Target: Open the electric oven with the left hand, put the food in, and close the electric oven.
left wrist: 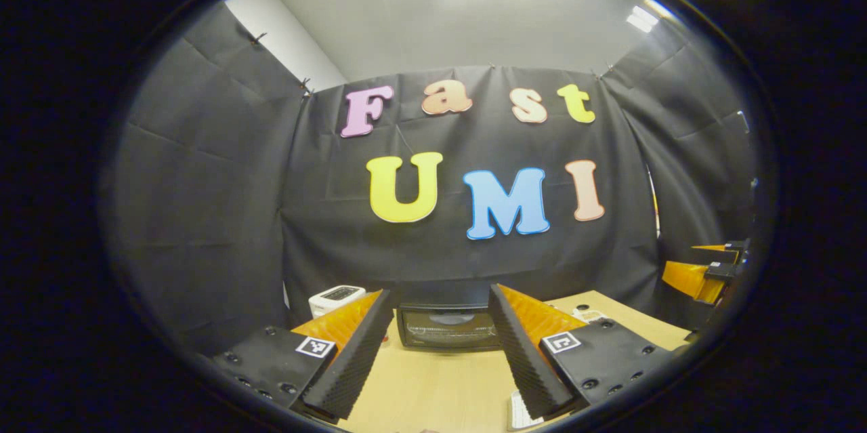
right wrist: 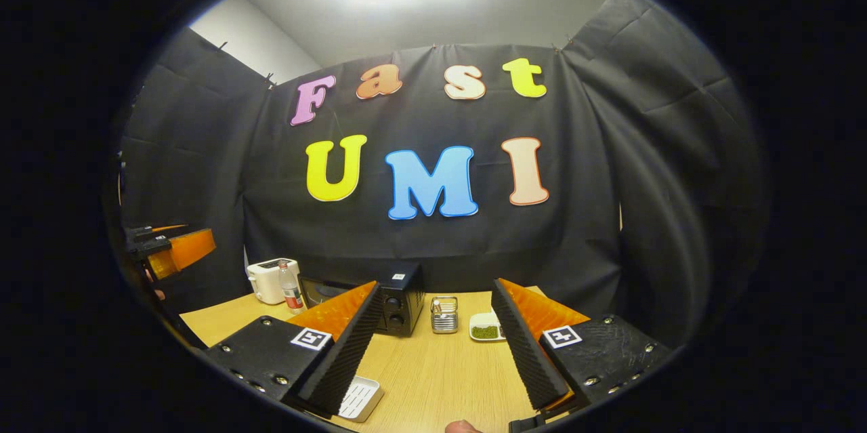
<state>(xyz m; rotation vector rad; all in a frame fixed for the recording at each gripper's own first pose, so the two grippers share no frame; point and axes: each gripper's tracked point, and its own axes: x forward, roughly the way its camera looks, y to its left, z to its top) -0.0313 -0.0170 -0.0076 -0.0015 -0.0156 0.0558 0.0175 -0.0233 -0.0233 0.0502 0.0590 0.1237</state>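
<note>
A black electric oven [left wrist: 447, 326] stands at the back of the wooden table [left wrist: 433, 385], door shut, straight ahead between my left gripper's fingers. My left gripper [left wrist: 433, 352] is open and holds nothing, some way short of the oven. In the right gripper view the oven [right wrist: 399, 301] sits behind the left finger. A small white dish of green food [right wrist: 485, 330] lies to the oven's right. My right gripper [right wrist: 433, 348] is open and holds nothing, well back from the dish. The left gripper [right wrist: 173, 250] hangs at the far left; the right gripper [left wrist: 708, 270] shows at the left view's right edge.
A white toaster [right wrist: 267, 280] and a small bottle [right wrist: 291, 291] stand left of the oven. A wire holder [right wrist: 444, 314] stands between oven and dish. A white slotted tray [right wrist: 359, 398] lies near the table's front. Black cloth walls close in the back and sides.
</note>
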